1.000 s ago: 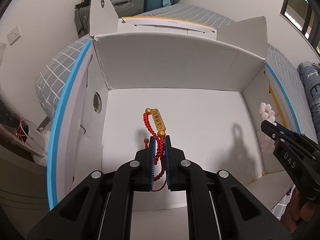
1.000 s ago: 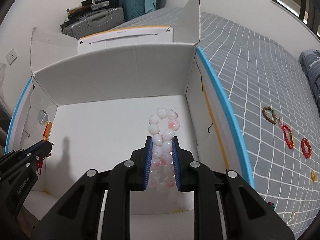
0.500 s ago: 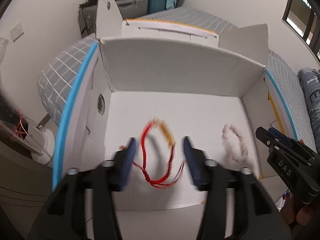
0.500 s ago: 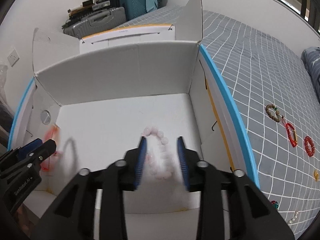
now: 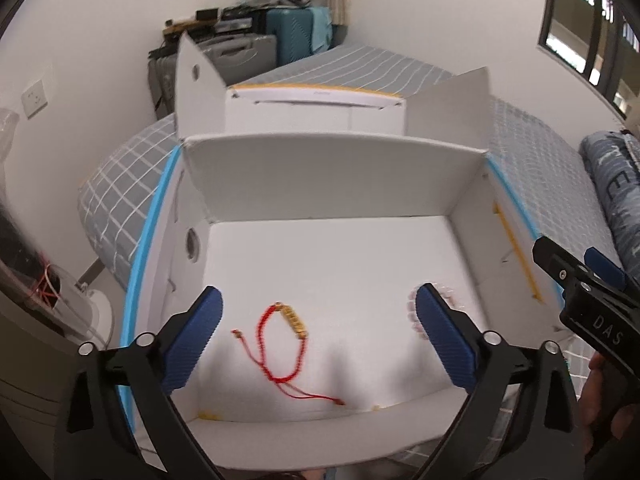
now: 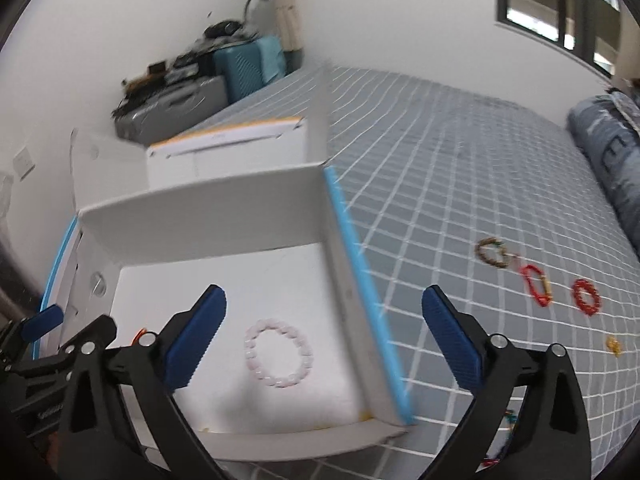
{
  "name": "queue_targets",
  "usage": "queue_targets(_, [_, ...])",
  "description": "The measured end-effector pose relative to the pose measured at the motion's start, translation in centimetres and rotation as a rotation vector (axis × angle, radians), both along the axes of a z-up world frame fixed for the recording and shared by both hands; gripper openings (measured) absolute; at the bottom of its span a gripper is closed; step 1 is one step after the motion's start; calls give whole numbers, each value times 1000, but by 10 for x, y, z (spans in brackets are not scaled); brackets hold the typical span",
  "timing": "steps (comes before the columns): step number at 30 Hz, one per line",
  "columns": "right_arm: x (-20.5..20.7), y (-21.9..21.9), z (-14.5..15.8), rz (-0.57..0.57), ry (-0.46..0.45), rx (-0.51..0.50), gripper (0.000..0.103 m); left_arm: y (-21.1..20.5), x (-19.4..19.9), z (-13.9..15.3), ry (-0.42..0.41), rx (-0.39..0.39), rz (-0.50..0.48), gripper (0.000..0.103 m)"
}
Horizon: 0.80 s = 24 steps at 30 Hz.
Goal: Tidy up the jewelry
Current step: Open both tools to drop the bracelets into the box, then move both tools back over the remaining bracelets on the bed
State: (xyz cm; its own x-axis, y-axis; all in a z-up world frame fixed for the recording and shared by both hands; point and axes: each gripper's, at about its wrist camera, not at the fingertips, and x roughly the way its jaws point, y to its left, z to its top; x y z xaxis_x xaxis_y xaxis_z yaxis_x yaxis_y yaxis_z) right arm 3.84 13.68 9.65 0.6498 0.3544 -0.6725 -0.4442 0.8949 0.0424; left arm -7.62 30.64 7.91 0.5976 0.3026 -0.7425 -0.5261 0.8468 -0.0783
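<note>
A red cord bracelet with a gold charm (image 5: 286,340) lies on the floor of the open white cardboard box (image 5: 332,176). My left gripper (image 5: 320,320) hangs above it, its jaws opening wide with nothing held between them. A pale pink bead bracelet (image 6: 279,354) rests flat on the box floor to the right, partly hidden behind my left gripper's right finger (image 5: 444,332) in the left wrist view. My right gripper (image 6: 322,328) is above the box's right wall (image 6: 360,300), jaws opening wide and empty. The right gripper (image 5: 576,280) also shows at the left view's right edge.
On the grey checked bedspread (image 6: 460,168) right of the box lie a brown bead bracelet (image 6: 493,253), a red and gold bracelet (image 6: 537,285), a red bead bracelet (image 6: 586,297) and a small gold piece (image 6: 613,345). Suitcases (image 6: 248,64) stand against the far wall.
Both grippers went from shut to wide open. The red cord bracelet and the pink bead bracelet dropped onto the box floor. Both grippers rose and pulled back; the right view swung rightward.
</note>
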Motion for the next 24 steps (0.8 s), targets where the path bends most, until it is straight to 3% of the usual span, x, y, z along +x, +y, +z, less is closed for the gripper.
queue_targets(9, [1, -77, 22, -104, -34, -1, 95, -63, 17, 23, -38, 20, -113, 97])
queue_targets(24, [3, -220, 38, -322, -24, -36, 95, -190, 49, 27, -29, 38, -349, 97])
